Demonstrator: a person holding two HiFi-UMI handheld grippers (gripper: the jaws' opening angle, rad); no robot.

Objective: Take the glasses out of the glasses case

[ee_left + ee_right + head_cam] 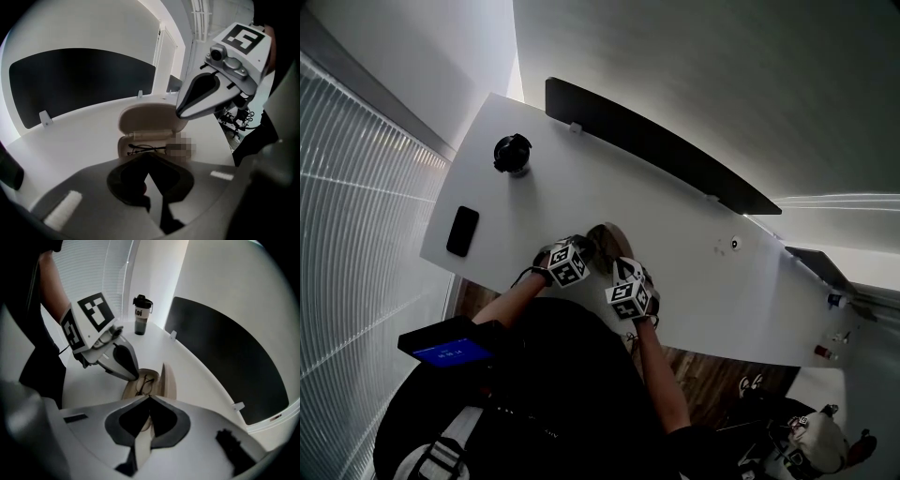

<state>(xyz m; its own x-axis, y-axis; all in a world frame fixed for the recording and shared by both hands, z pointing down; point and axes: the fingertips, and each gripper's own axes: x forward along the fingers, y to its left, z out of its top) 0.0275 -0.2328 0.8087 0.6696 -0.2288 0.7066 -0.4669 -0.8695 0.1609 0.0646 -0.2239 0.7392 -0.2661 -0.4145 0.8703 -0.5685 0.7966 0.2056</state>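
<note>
A beige glasses case (140,140) lies open on the white table (675,234), its lid (149,117) standing up. Thin dark-framed glasses (145,149) rest inside the tray; a mosaic patch covers their right part. My left gripper (148,155) is shut, its tips together at the case's near rim, just before the glasses. My right gripper (150,397) is also shut, at the case's end (140,385), and its beak (179,114) touches the lid's right edge. In the head view both grippers (586,251) (623,274) crowd the case (607,239).
A black phone (462,231) lies near the table's left edge and a dark bottle (513,153) stands at the far left corner. A long dark partition panel (656,145) runs along the table's far side. Chairs stand on the wooden floor (722,375) behind.
</note>
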